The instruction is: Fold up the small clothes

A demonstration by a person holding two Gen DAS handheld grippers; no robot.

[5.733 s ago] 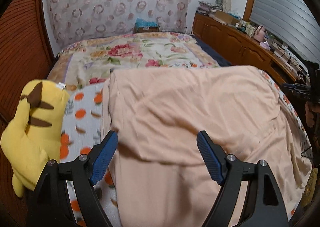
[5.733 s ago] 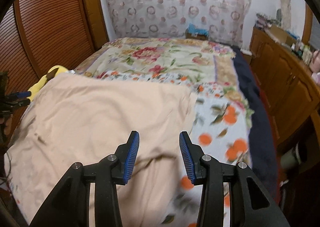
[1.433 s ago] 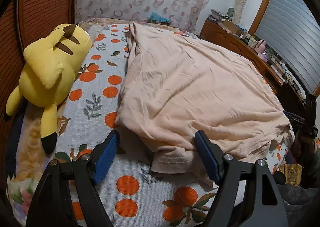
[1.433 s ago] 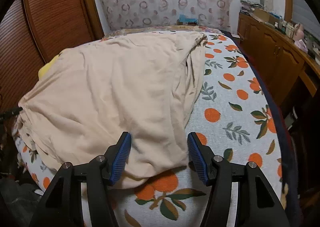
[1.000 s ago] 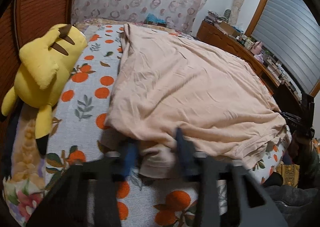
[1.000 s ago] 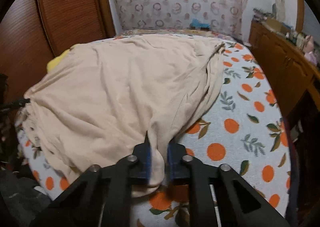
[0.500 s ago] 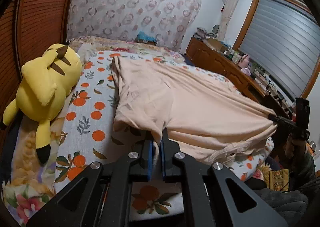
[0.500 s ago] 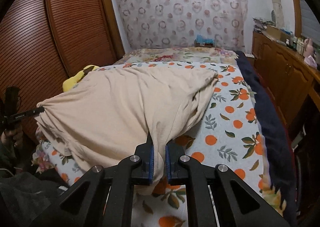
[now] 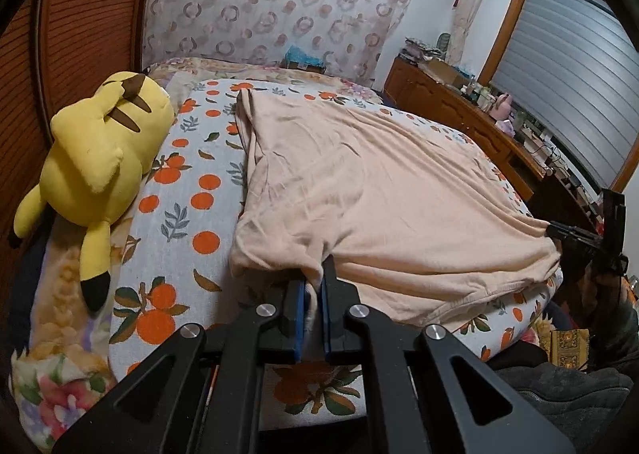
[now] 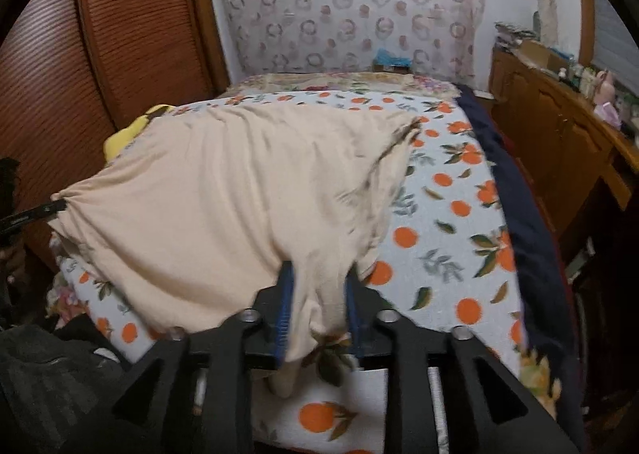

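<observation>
A peach garment (image 9: 383,190) lies spread over the orange-print bed cover (image 9: 187,190), folded over on itself. My left gripper (image 9: 313,286) is shut on its near left corner and holds it at the bed's foot. In the right wrist view the garment (image 10: 239,194) hangs between the jaws of my right gripper (image 10: 319,286), which stand apart with the cloth loose between them. Each gripper shows in the other's view, the right one (image 9: 575,234) at the far right, the left one (image 10: 36,210) at the far left.
A yellow plush toy (image 9: 96,166) lies on the bed's left side by the slatted wooden wardrobe (image 10: 120,34). A wooden dresser (image 9: 479,122) with clutter runs along the right wall. A dark blanket edge (image 10: 523,214) borders the bed's right side.
Both grippers closed on the garment's near corners and pulled it back toward the bed's foot. Since half a second ago the right gripper's jaws have parted; the left stays shut.
</observation>
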